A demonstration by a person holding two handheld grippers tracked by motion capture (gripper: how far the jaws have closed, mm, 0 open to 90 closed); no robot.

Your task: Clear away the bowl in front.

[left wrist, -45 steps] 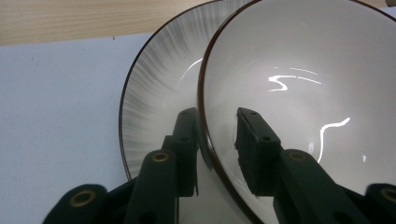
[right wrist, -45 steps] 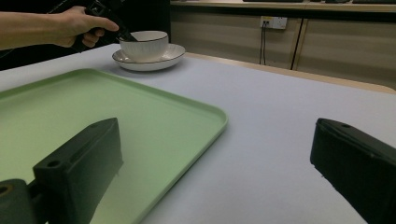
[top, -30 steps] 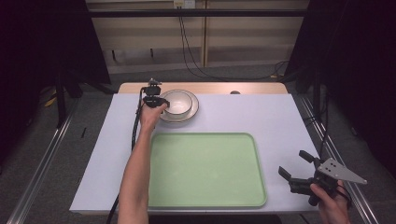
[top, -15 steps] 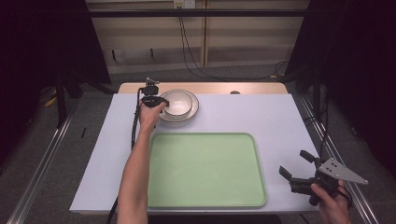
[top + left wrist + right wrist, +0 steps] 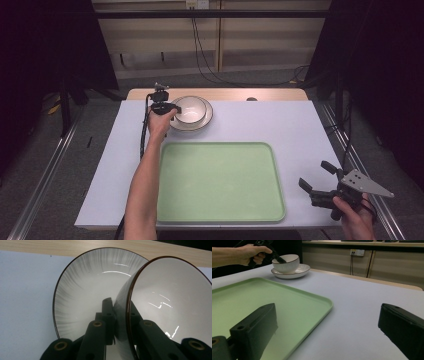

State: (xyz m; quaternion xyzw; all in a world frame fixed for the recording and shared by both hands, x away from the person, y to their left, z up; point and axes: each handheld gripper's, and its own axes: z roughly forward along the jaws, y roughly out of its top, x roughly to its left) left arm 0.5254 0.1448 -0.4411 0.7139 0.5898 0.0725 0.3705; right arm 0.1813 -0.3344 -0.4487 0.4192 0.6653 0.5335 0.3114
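left gripper (image 5: 172, 108) – jaws pinching bowl (image 5: 190, 108) rim | right gripper (image 5: 320, 181) – jaws spread, seemingly idle

Black left gripper (image 5: 172, 107), trailing cable, right gripper (image 5: 316, 181), grey triangular plate, bare forearms

White bowl (image 5: 165, 305) with thin dark rim, upright, its wall clamped between the jaws; resting in a white ribbed plate (image 5: 82, 297) lying flat just beyond them.
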